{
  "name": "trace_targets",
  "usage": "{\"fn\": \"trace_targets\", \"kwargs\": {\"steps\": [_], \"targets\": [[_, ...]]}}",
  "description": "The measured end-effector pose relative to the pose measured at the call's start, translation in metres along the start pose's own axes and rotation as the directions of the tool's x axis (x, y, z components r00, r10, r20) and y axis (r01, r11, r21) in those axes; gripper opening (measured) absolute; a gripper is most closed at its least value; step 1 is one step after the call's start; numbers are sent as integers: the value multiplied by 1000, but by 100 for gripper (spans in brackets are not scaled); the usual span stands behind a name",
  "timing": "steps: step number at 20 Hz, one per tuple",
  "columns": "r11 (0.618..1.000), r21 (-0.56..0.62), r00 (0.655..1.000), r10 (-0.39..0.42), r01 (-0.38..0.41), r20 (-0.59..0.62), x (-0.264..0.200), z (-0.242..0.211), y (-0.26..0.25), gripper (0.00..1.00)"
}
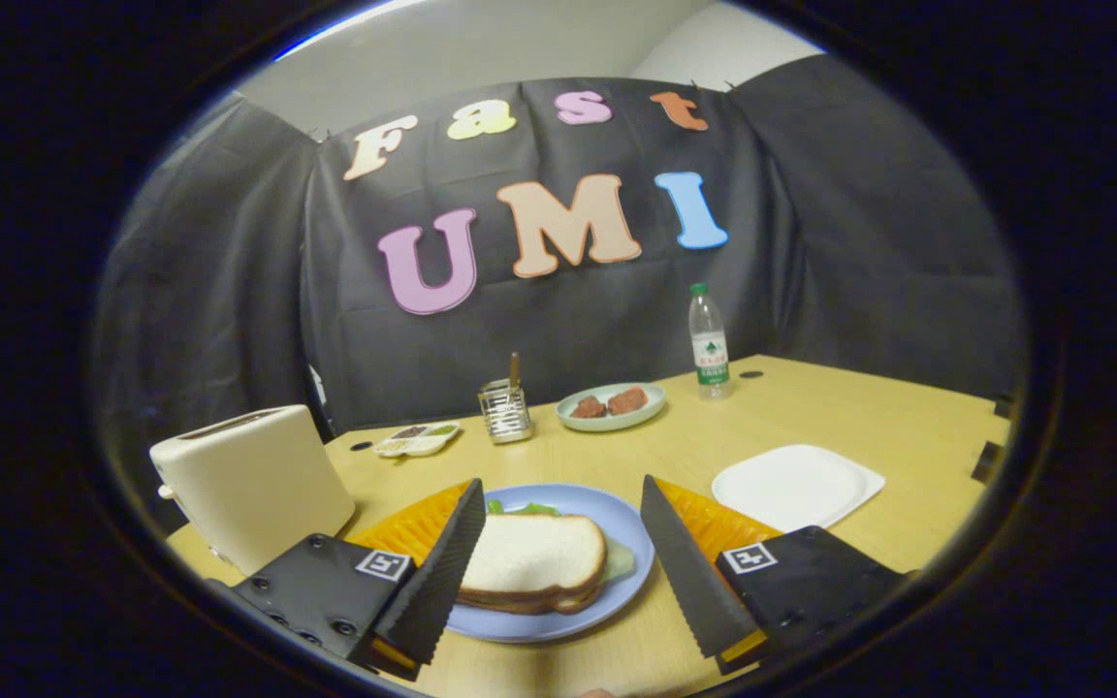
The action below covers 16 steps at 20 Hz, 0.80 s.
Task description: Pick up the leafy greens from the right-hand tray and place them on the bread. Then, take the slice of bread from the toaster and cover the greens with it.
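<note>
**Wooden table, sandwich closed on the blue plate**

Gripper (558, 543) spread wide, nothing held; its two fingers flank the blue plate (617, 606), one to each side, apparently above it and touching nothing.

Landmark: blue plate. On it, between the fingers, a top slice of bread (534, 555) lies over another slice. Leafy greens (529, 508) peek out at the far edge of the stack, and a pale green bit shows at its right side.

Orange tray (714, 519) sits under or behind the plate, showing on both sides past the fingers. Left of the plate, a cream toaster (253, 480). Right of it, a white square plate (796, 485). Beyond the plate, a small divided dish (418, 439), a clear cup holder (505, 412), and a pale green plate (612, 407) carrying two reddish pieces. Farther back right, a water bottle (710, 344) stands upright on the table (859, 407).
</note>
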State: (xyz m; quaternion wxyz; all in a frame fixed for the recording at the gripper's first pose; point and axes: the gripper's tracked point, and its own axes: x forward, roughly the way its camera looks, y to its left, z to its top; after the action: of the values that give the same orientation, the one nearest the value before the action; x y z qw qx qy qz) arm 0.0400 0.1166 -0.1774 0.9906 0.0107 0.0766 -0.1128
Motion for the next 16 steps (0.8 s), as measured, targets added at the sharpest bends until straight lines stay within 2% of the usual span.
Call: {"fn": "trace_targets", "kwargs": {"steps": [3, 10, 16], "targets": [[999, -34, 999, 33, -32, 31, 0, 25, -5, 100], [996, -91, 990, 36, -24, 134, 3, 106, -42, 100], [985, -150, 984, 108, -86, 141, 15, 150, -44, 100]]}}
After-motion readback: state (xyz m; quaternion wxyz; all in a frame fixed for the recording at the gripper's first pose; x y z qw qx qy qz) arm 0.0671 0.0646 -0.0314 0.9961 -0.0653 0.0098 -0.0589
